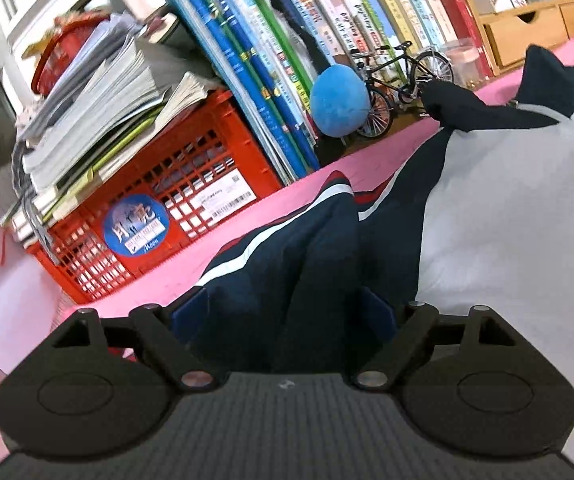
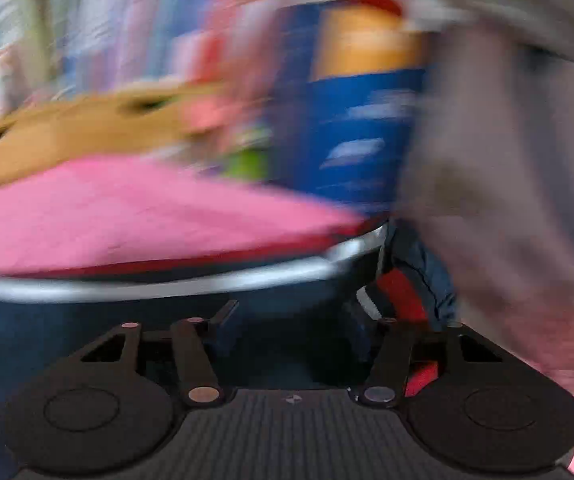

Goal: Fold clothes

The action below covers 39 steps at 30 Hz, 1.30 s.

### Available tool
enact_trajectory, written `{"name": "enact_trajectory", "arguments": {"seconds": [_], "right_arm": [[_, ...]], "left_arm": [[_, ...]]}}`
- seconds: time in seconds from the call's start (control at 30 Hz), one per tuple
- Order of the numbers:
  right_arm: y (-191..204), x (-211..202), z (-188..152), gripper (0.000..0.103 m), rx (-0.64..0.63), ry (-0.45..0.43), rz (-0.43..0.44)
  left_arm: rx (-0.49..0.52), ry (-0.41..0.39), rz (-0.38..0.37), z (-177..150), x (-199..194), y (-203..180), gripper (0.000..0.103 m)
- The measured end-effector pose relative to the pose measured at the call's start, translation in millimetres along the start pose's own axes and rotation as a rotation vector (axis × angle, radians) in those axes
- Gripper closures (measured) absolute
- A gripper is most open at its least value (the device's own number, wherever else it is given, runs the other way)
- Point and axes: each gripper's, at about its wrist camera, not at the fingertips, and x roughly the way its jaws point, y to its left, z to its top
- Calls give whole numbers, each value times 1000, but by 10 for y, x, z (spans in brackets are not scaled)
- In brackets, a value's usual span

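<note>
A navy and white jacket (image 1: pixel 487 220) with red and white stripes lies on the pink table (image 1: pixel 287 196). Its navy sleeve (image 1: pixel 307 248) runs toward me and passes between the fingers of my left gripper (image 1: pixel 283 310). That gripper is open wide, and its pads stand clear of the cloth. The right wrist view is badly blurred. It shows navy cloth (image 2: pixel 87 320) with a white and red edge stripe (image 2: pixel 167 284) over the pink table (image 2: pixel 127 216). My right gripper (image 2: pixel 291 320) has its fingers partly apart with the navy cloth lying between them.
At the table's back stand a red crate (image 1: pixel 167 208) piled with papers, a row of books (image 1: pixel 267 60), a blue plush ball (image 1: pixel 339 100), a model bicycle (image 1: pixel 403 76) and a wooden drawer box (image 1: pixel 527 28). A blurred blue box (image 2: pixel 351 120) stands behind the right gripper.
</note>
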Motion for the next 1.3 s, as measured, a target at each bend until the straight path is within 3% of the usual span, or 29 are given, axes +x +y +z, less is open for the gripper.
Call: {"name": "enact_trajectory", "arguments": {"seconds": [0.1,0.13,0.17,0.23,0.27,0.3,0.37,0.43,0.5,0.53,0.6,0.7,0.8,0.9,0.97,1.03,1.13,1.2,1.27,1.3], "right_arm": [[-406,-122,32,45,112,-53,70],[-512,-154,45,40,175,-50,127],[-577,-193,40,35,242,-54,221],[-693,-260,15,14,371,-67,428],[-743,-286,-5,12,431,-75,537],[-751,-293,-16,12,460,-68,591],[-609,-269,13,13,405,-25,522],[-270,-158,-7,16,166,44,341],[-26,-1,-108,22,32,115,218],[63,27,-174,18,14,127,207],[170,-51,-286,15,17,95,225],[381,-126,-261,14,7,90,292],[475,-228,-220,14,-34,70,299],[609,-294,-134,14,-67,59,309],[660,-321,-112,14,-77,56,310],[712,-344,-130,14,-81,55,320],[802,-379,-155,14,-90,59,338],[861,-408,-179,14,-100,62,357],[941,-438,-186,14,-125,61,370],[977,-451,-186,14,-135,59,373]], "left_arm": [[-34,33,-14,37,5,39,19],[-64,46,-29,47,-7,80,19],[-93,59,-43,58,-19,122,19],[-143,74,-70,62,-74,195,19],[-156,70,-77,60,-124,225,19],[-160,62,-74,55,-177,245,19],[-149,46,-52,28,-301,286,19],[-129,33,3,-36,-404,343,18],[-131,43,64,-123,-449,482,18],[-141,60,89,-163,-430,575,18],[-162,106,143,-239,-360,777,18],[-158,215,299,-367,-103,1093,18],[-185,333,436,-558,67,1421,18],[-257,366,523,-723,-45,1730,18],[-282,356,590,-785,-194,1885,18],[-336,328,591,-811,-384,2007,18],[-436,222,522,-848,-743,2138,18],[-394,185,596,-832,-901,2106,18],[-232,204,814,-790,-907,1959,19],[-177,174,856,-768,-928,1889,19]]}}
